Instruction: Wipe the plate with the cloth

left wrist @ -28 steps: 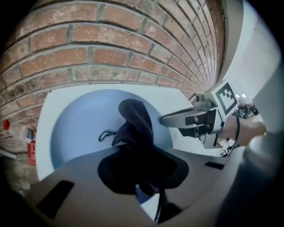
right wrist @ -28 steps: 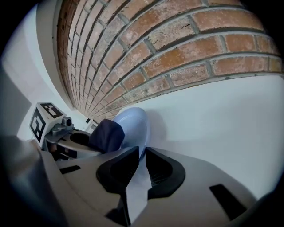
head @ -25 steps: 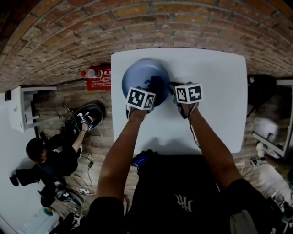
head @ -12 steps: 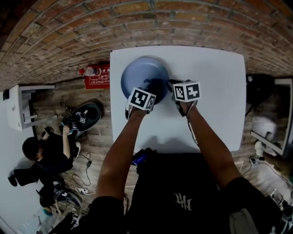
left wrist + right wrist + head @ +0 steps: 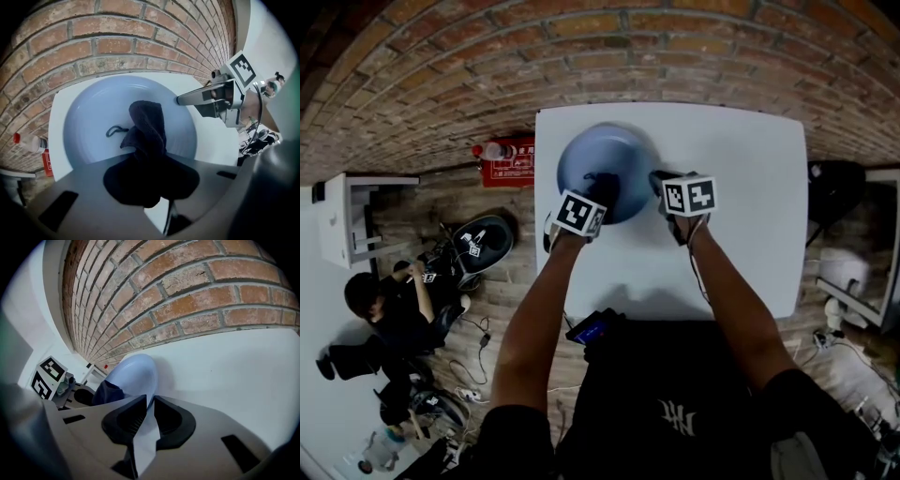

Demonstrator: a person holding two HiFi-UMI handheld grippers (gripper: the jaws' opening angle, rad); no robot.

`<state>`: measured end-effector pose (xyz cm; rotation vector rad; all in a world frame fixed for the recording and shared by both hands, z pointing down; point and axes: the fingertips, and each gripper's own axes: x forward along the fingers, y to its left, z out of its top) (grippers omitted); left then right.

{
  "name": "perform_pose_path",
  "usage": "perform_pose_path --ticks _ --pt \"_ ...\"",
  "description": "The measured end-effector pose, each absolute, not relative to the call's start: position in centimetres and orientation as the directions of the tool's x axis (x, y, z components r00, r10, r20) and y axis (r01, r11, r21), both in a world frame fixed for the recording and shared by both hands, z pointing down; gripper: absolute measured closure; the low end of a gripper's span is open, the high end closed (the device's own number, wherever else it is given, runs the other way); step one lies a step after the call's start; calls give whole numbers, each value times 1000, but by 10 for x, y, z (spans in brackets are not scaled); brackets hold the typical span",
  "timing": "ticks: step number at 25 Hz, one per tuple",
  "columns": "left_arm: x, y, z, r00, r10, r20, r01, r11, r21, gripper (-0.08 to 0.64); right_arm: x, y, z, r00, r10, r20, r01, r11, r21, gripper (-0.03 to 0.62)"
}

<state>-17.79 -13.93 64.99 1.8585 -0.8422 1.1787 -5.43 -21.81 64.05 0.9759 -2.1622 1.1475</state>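
left gripper point(image 5: 151, 183): we see it closed on the cloth point(image 5: 147, 124); its dark pads are sunk in the fabric, and the cloth comes out forward from between them.
cloth: dark and bunched; its free end lies inside the plate point(image 5: 89, 117), about in the middle. a thin cord loop point(image 5: 116, 130) lies on the plate just left of it.
plate: blue and round, it stands on the white table point(image 5: 741, 187), in the far left part of the top, near the edge by the brick wall point(image 5: 211, 287).
right gripper point(image 5: 147, 405): we see it closed on the rim of the plate; the thin pale edge goes between the two dark pads. in the left gripper view its tip meets the right edge of the plate.
arms: in the head view both bare forearms reach forward over the table. the left marker cube is at the near edge of the plate, and the right one is just beside the plate on its right.
around: a person point(image 5: 394, 323) sits on the wooden floor, well apart from the table on its left.
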Motion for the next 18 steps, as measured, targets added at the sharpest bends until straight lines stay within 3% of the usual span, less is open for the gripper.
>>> perform_pose_path --ticks 8,18 --pt "-238 -161 649 233 -154 960 -842 -526 120 486 -52 -219 640 -607 -364 707 -788 393 -475 525" --pt "-256 -191 649 136 -166 977 -770 -639 -1 486 -51 -218 639 -592 -367 718 -795 413 -444 525"
